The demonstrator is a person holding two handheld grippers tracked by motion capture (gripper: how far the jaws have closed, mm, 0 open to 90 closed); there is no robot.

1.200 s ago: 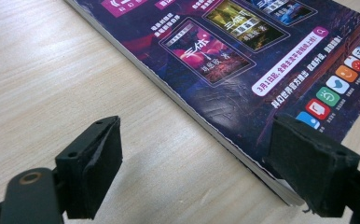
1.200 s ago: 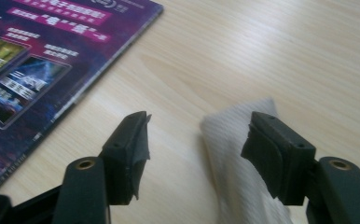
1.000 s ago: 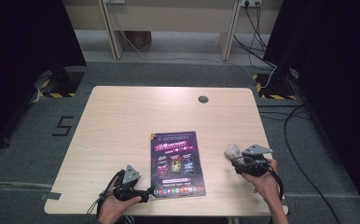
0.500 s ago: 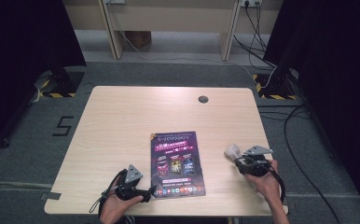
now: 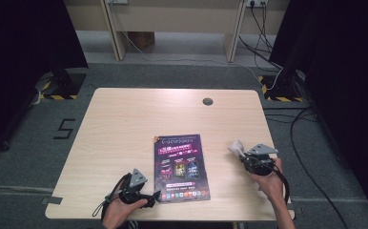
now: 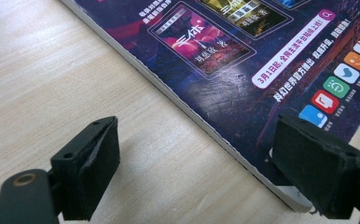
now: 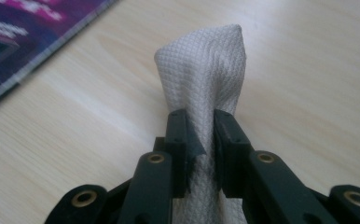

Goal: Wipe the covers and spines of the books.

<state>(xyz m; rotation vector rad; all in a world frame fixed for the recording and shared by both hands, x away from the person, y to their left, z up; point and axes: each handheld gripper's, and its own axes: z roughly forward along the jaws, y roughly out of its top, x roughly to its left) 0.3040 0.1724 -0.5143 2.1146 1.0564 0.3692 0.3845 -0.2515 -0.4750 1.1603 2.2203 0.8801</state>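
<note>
A: Left tool (image 6: 194, 172) first, jaws spread wide, low over the worktop (image 5: 125, 124). One jaw sits on bare wood, the other over the near corner of the magazine (image 6: 243, 70).
B: Touching the cover?
A: Can't tell. Right jaw pad is over or on the corner, edge runs diagonally between the jaws.
B: In the high view?
A: Left tool (image 5: 149, 197) at the magazine's (image 5: 181, 164) near-left corner, person's left hand (image 5: 117, 212) behind it, near the worktop's front edge.
B: Right tool?
A: Right tool (image 7: 200, 140) pinched tight on a white textured cloth (image 7: 204, 70), a wipe or paper towel, can't say which. Cloth sticks up past the jaw tips, bunched.
B: Position?
A: High view: right tool (image 5: 243, 157) right of the magazine, apart from it, cloth (image 5: 236, 147) at its tip, right hand (image 5: 269, 179) gripping it.
B: Magazine?
A: Flat, purple-black cover up, centre-front of the worktop. Round grommet (image 5: 208, 101) near the far edge.
</note>
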